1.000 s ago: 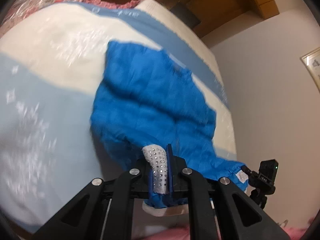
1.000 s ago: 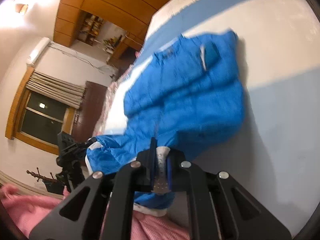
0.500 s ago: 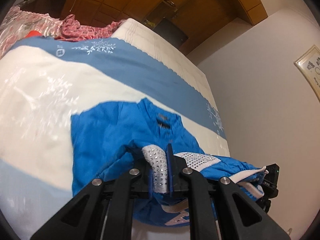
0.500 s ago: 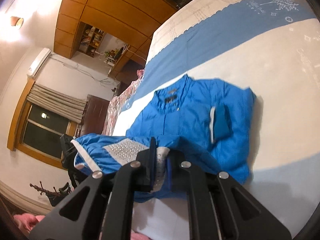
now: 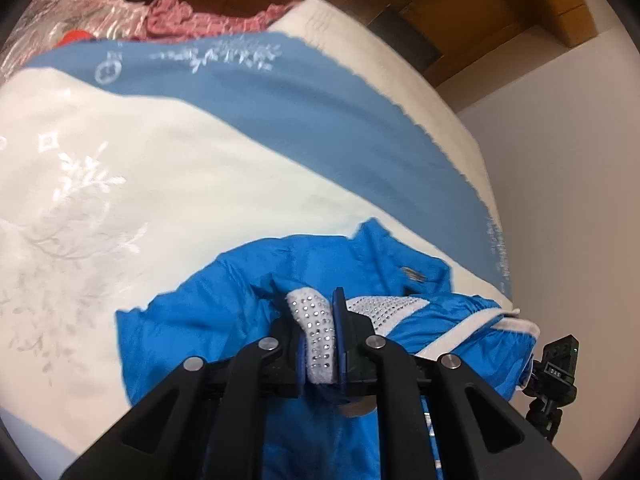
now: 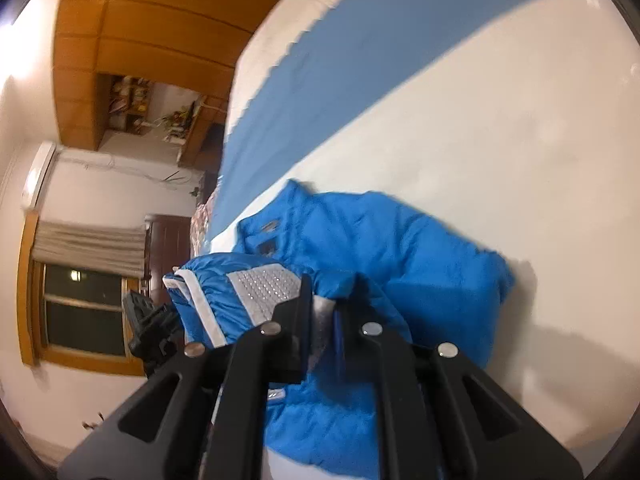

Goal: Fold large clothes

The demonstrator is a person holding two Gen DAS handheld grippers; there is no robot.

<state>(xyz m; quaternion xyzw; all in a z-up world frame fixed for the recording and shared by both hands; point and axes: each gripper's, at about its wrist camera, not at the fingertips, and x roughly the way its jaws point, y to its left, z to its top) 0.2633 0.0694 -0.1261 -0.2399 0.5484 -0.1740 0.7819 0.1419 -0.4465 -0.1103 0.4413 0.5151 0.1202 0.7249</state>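
Most of both views is filled by a bed [image 5: 200, 184], covered in a white and blue banded spread whose printed pattern is smeared by motion blur. The blue jacket [image 6: 400, 248] is laid on the white band, in the lower centre of each frame; its lower part is hidden behind the black gripper bodies and cut off by the bottom edge. A folded-over portion with a white studded panel [image 6: 264, 284] and white trim is seen raised above the rest of the garment. In the left wrist view the left gripper [image 5: 320, 340] is shown with its jaws clamped on a white studded fold of the jacket. In the right wrist view the right gripper [image 6: 322, 340] is likewise clamped on jacket fabric, though the pinched part is dim and hard to make out. A small black camera on a stand [image 5: 556, 376] is partly cut off at lower right of the left view.
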